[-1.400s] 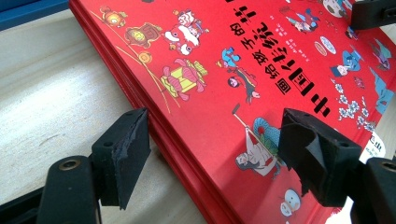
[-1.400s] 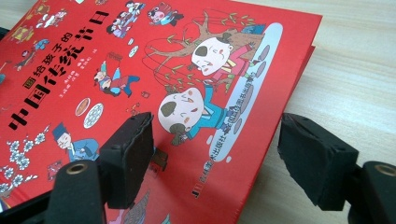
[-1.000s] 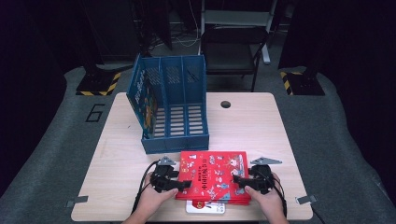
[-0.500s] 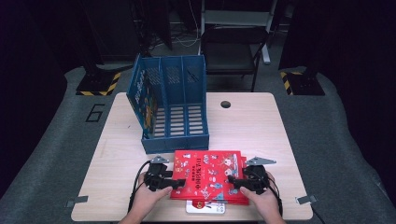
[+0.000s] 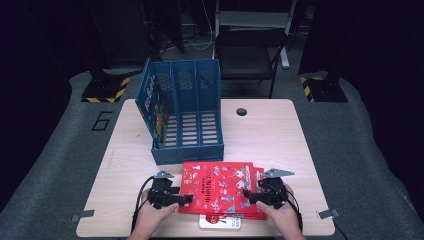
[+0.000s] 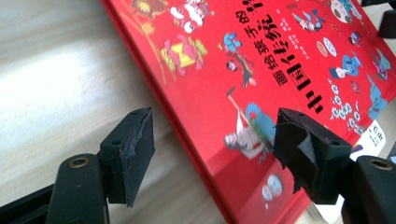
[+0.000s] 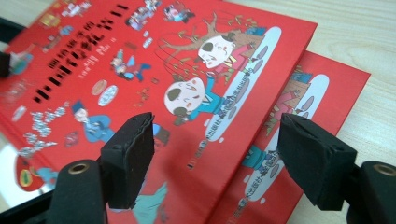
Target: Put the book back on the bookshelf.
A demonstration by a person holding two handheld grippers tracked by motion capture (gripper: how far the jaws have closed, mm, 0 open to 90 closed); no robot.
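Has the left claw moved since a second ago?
Yes. The left claw slid toward the table's left edge, off the top red book, judged against the blue file rack.

this is looking like a recording lab or studio: dark curtains are closing in the space, a grey padded floor (image 5: 60,165) is carrying a painted number, yellow-black striped stand bases (image 5: 106,91) are standing and cables are trailing well beyond the surface (image 5: 270,130).

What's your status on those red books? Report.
Left hand-held gripper open, straddling the top red book's edge. Right hand-held gripper open over it. Blue file rack behind, clear path.
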